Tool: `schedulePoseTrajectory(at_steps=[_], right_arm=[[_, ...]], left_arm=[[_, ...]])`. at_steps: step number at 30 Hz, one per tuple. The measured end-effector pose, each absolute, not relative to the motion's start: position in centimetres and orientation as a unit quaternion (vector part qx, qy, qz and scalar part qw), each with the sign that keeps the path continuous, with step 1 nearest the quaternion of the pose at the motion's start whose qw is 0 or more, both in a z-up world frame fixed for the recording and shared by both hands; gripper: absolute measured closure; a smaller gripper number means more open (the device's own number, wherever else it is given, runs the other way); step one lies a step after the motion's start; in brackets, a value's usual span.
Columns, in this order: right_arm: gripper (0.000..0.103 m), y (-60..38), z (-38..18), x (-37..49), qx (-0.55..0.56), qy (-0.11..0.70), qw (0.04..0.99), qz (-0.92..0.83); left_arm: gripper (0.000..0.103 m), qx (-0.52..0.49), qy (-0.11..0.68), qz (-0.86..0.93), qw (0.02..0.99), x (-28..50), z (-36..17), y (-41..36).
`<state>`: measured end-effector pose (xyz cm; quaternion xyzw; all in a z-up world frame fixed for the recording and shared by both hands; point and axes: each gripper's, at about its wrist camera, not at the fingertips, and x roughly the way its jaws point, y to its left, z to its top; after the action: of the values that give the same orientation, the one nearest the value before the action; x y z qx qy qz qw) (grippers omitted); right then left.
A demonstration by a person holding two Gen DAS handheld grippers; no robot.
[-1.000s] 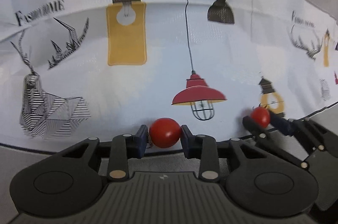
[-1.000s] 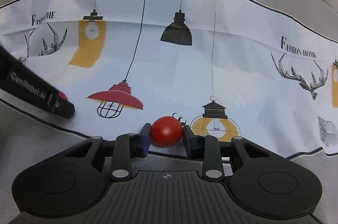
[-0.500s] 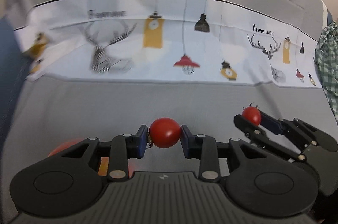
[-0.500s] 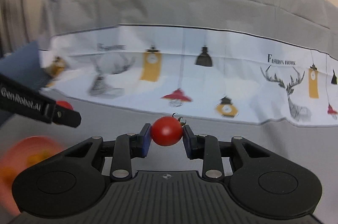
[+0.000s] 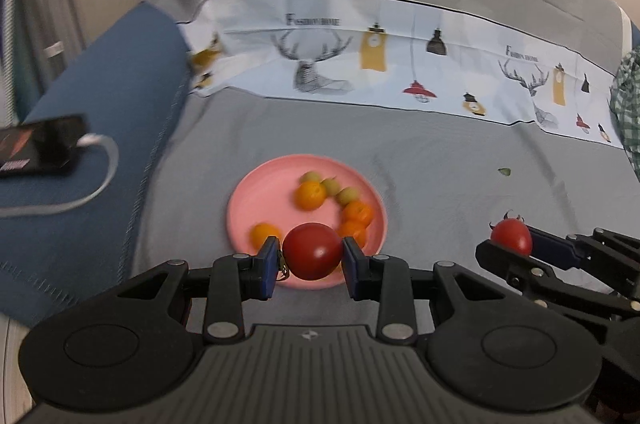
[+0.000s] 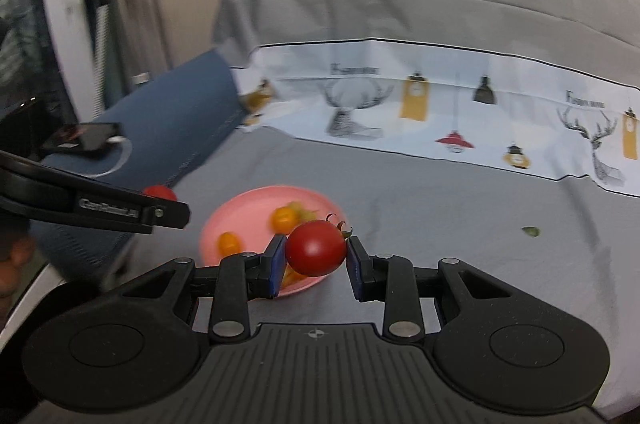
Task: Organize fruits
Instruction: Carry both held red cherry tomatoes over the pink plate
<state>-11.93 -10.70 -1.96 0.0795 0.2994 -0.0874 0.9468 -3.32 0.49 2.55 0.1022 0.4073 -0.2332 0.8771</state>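
Observation:
My left gripper (image 5: 311, 258) is shut on a red tomato (image 5: 313, 251) and holds it above the near edge of a pink plate (image 5: 256, 200). The plate holds several small oranges (image 5: 310, 195) and green fruits (image 5: 347, 195). My right gripper (image 6: 316, 254) is shut on a second red tomato (image 6: 316, 248) with a green stem, to the right of the plate (image 6: 240, 214). The right gripper (image 5: 514, 244) also shows at the right of the left wrist view, and the left gripper's tomato (image 6: 160, 193) shows at the left of the right wrist view.
The plate sits on a grey cover (image 5: 440, 176). A white patterned cloth (image 5: 400, 64) lies across the back. A blue cushion (image 5: 100, 128) at the left carries a phone (image 5: 40, 146) with a white cable. A small green scrap (image 5: 505, 172) lies to the right.
Both grippers have pulled back and up from the patterned cloth, each still holding its tomato. The pink plate with fruit has come into view below them.

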Motion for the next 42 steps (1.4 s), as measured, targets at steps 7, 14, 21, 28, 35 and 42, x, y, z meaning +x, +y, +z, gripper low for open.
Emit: schedulePoseTrajectory(at_steps=[7,14,21,28,35,42], right_arm=[[0.07,-6.4,-0.6,-14.2,0.054,0.297,0.951,-0.062],[0.07,-4.5,0.7,-15.8,0.03,0.282,0.956,-0.069],[0.07,-3.7,1.7,-16.6,0.02,0.269,0.961,-0.068],[0.07,-2.8,2.0,-17.7,0.011,0.253,0.966,-0.061],[0.07,-2.8,1.4,-16.9,0.012,0.267,0.962,-0.061],[0.07,-3.2,0.9,-16.5,0.015,0.279,0.957,-0.074]], left_arm=[[0.066,0.07,0.402,-0.217,0.887,-6.6,3.7,5.3],[0.066,0.049,0.393,-0.22,0.892,-8.4,4.7,7.1],[0.066,0.04,0.366,-0.222,0.903,-9.8,6.4,8.0],[0.066,0.032,0.361,-0.212,0.908,-11.0,7.0,9.4],[0.066,0.029,0.371,-0.211,0.904,-10.2,6.2,9.9],[0.066,0.024,0.377,-0.215,0.9,-9.4,5.6,9.8]])
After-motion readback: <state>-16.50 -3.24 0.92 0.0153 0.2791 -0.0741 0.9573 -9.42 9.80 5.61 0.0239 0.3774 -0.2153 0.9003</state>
